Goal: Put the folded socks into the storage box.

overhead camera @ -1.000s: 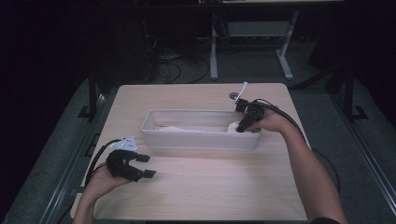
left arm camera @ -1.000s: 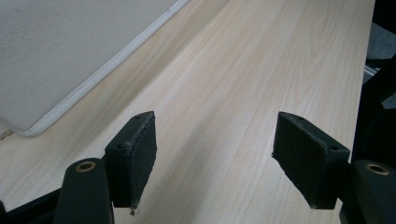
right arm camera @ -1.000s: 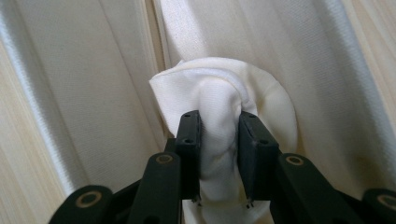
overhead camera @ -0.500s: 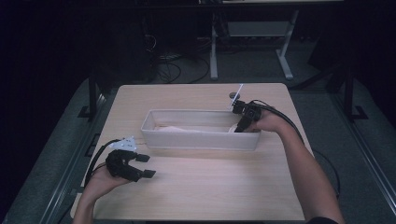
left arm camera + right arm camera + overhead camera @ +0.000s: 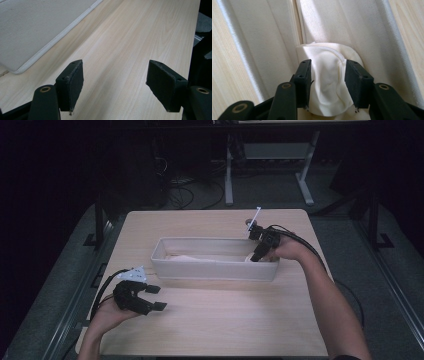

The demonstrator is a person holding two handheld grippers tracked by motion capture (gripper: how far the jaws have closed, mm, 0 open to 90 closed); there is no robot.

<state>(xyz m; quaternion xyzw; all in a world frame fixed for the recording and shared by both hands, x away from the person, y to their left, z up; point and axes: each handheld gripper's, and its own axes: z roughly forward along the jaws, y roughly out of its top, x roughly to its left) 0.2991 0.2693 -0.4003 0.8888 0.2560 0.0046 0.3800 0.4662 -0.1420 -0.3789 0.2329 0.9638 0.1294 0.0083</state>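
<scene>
High view: a pale wooden table [image 5: 220, 330] carries a long white fabric bin [image 5: 215, 270] set crosswise near its middle. The right gripper [image 5: 256, 256] dips over the bin's right end, above a cream cloth bundle [image 5: 248, 257] lying inside that end; a second pale cloth [image 5: 187, 259] lies along the bin's floor toward the left. The left gripper [image 5: 157, 298] rests on the table in front of the bin's left end, well apart from it, jaws spread with nothing between. Against the earlier frames, the right gripper's jaws have just been opening and now stand partly apart; both hands sit about where they did, and the bin has not shifted. Left gripper view: left gripper [image 5: 115, 82] with both pads wide apart over bare wood, the bin's rounded corner [image 5: 37, 37] at upper left. Right gripper view: right gripper [image 5: 327, 82] with the cloth bundle [image 5: 327, 75] lying between its pads, against the bin's end wall [image 5: 342, 22]; the pads stand at the bundle's sides, and whether they touch it cannot be told. No brand, label or writing is legible on any item.
</scene>
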